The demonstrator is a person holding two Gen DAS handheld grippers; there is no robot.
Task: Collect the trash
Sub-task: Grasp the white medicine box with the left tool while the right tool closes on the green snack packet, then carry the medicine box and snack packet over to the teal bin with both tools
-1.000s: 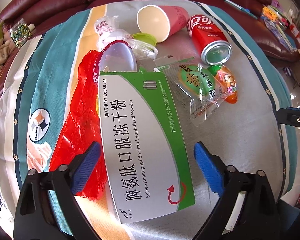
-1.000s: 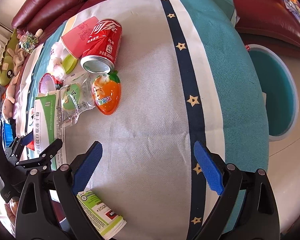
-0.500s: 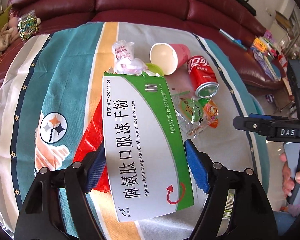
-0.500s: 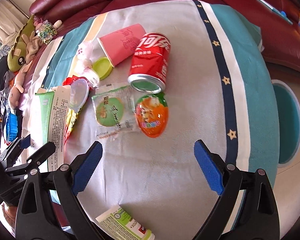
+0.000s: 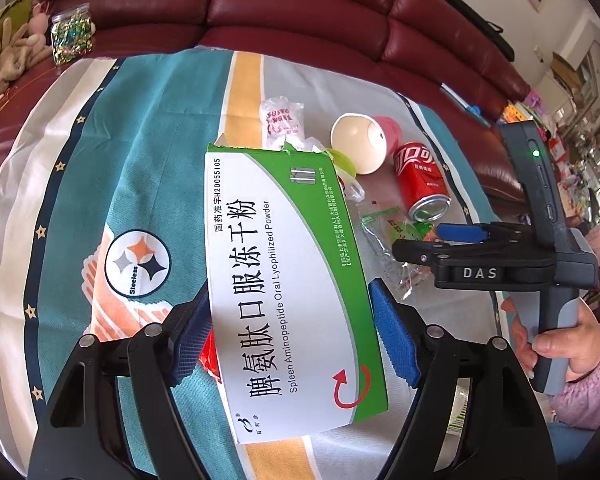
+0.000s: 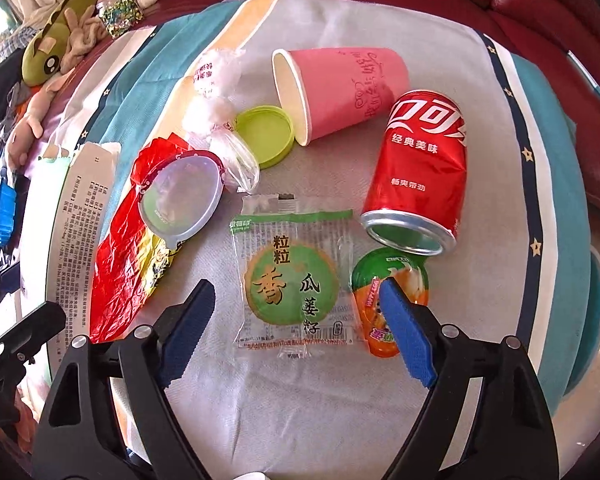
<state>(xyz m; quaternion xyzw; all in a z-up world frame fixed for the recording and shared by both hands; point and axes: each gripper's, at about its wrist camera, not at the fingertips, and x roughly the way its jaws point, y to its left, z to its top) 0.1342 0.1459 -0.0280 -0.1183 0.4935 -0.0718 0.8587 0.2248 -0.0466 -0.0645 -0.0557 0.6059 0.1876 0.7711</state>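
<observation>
**Medicine box clamped on the left; right jaws closing over a snack packet**

The left gripper [image 5: 290,336] holds a flattened green-and-white medicine box [image 5: 284,292] between its blue pads [image 5: 394,340], one pad on each long edge, with the box lifted off the striped cloth [image 5: 140,128] that covers the bench. Part of a red crinkled wrapper [image 5: 206,354] shows just below the box, near the left pad.

The right gripper [image 6: 296,332] points steeply down with its jaws wide apart, and they have just been closing a little. A clear packet with a green round label [image 6: 294,276] lies flat on the cloth between the pads, which do not press on it. The right pad overlaps an orange jelly cup [image 6: 380,308] just beside the packet.

Beyond these lie a dented red cola can [image 6: 420,168] on its side, its open end toward the jelly cup; a tipped pink paper cup [image 6: 340,88]; a green lid [image 6: 265,136]; a clear plastic lid [image 6: 182,196] on the red wrapper; and crumpled white wrappers [image 6: 216,80]. A maroon sofa [image 5: 300,4] stands behind the bench.
</observation>
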